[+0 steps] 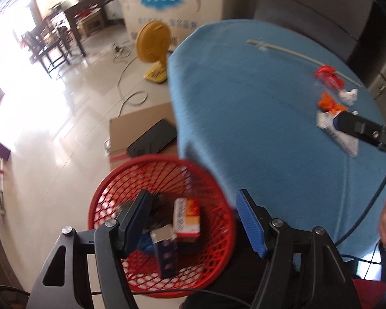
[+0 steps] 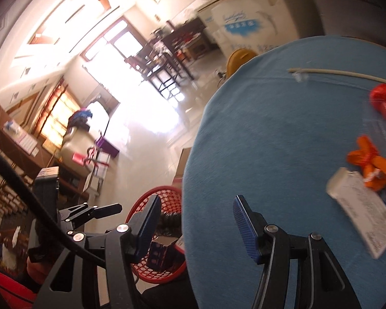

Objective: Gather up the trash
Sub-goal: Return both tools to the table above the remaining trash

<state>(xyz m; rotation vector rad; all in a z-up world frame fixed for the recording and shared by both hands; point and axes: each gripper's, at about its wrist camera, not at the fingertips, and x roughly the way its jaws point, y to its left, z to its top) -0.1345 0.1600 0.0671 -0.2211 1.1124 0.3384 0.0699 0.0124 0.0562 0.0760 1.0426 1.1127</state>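
Closest to me, the left gripper [image 1: 193, 221] hangs over the red mesh basket [image 1: 110, 180], its jaws standing apart with nothing between them. Down in the basket lie an orange-and-white carton [image 1: 187, 217], a dark blue box [image 1: 167, 260] and something black, too blurred to name. The basket sits on the pale tiled floor, tucked against the edge of the round table under its blue cloth [image 1: 244, 108].

The right gripper [image 2: 195, 225] is held at the table's near edge, jaws likewise parted and empty, one finger over the basket side and the other over the cloth.

Further across the cloth the remaining trash lies in a loose cluster: a white printed box [image 2: 365, 211], a crumpled orange wrapper [image 2: 368, 162] just beside it, a red wrapper [image 2: 384, 103] beyond, and a long pale strip [image 2: 347, 73] at the far side.

Past the table, a yellow fan [image 1: 153, 49] stands on the floor before a large white carton [image 1: 162, 2].
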